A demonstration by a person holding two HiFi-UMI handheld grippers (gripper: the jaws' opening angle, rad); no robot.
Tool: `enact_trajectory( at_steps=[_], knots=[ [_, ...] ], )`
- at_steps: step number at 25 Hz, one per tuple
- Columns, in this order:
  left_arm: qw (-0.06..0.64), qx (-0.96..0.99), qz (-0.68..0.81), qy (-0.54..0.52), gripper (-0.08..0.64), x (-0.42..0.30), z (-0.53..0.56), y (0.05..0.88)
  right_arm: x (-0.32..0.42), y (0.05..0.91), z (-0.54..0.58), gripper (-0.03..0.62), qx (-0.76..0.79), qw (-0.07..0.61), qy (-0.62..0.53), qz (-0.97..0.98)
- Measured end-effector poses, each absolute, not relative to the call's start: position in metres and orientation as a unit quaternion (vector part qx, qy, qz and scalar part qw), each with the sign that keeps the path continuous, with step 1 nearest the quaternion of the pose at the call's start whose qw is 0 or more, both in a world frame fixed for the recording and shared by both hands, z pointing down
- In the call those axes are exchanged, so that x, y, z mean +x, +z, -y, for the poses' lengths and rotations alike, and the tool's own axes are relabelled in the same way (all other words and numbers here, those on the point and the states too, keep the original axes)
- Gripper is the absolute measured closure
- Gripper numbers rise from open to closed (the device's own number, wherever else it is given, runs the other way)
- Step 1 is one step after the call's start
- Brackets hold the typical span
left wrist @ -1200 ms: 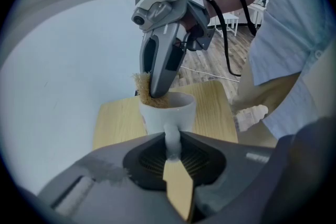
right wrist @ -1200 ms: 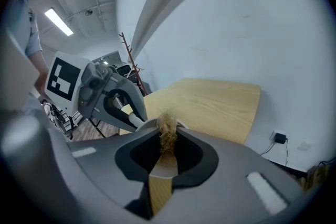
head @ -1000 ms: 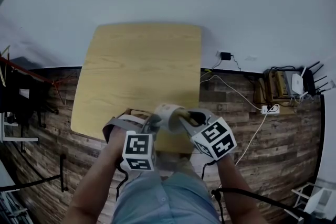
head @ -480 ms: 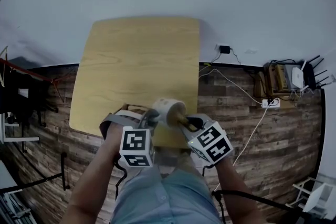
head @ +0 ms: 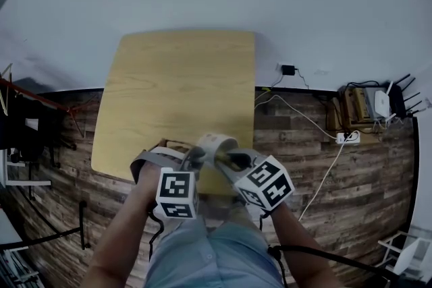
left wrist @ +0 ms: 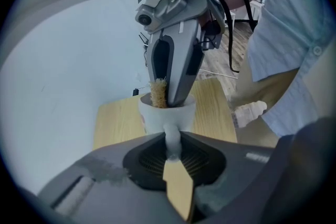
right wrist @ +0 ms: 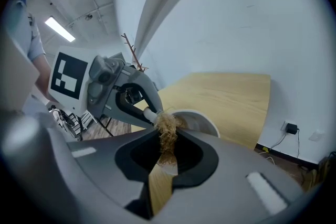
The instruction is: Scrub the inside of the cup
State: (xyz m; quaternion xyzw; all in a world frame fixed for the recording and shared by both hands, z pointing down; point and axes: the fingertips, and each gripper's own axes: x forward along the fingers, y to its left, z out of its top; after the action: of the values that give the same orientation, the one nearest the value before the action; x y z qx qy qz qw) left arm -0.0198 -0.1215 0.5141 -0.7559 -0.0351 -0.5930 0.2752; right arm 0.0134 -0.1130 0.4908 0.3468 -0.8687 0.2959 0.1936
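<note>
Left fingers (left wrist: 100, 194) pinching cup (left wrist: 164, 115), near table (left wrist: 113, 123) edge

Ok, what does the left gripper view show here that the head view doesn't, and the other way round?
Only the left gripper view: the left gripper shut on the handle of the cup, and the bristles of the brush down in its mouth. Only the head view: the left gripper's marker cube and the power strip on the floor. Both: the white cup over the wooden table, and the right gripper reaching into it.
</note>
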Motion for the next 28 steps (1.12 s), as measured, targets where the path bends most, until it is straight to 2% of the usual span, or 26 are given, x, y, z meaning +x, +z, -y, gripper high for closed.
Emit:
enact_trajectory(
  at_steps=[6, 19, 24, 28],
  knots=[
    [0.271, -0.757, 0.034, -0.594, 0.491, -0.021, 0.122, 0.514, 0.022, 0.488, 0.127, 0.537, 0.37, 0.194, 0.273, 0.867],
    [0.266, -0.758, 0.038, -0.594, 0.491, -0.023, 0.119, 0.514, 0.037, 0.507, 0.14, 0.537, 0.403, 0.272, 0.208, 0.849],
    [0.26, -0.761, 0.03, -0.594, 0.491, -0.022, 0.121, 0.514, 0.034, 0.53, 0.127, 0.537, 0.381, 0.33, 0.23, 0.832],
    [0.263, -0.758, 0.028, -0.595, 0.491, -0.021, 0.121, 0.514, 0.023, 0.538, 0.118, 0.537, 0.348, 0.342, 0.279, 0.827]
  ],
)
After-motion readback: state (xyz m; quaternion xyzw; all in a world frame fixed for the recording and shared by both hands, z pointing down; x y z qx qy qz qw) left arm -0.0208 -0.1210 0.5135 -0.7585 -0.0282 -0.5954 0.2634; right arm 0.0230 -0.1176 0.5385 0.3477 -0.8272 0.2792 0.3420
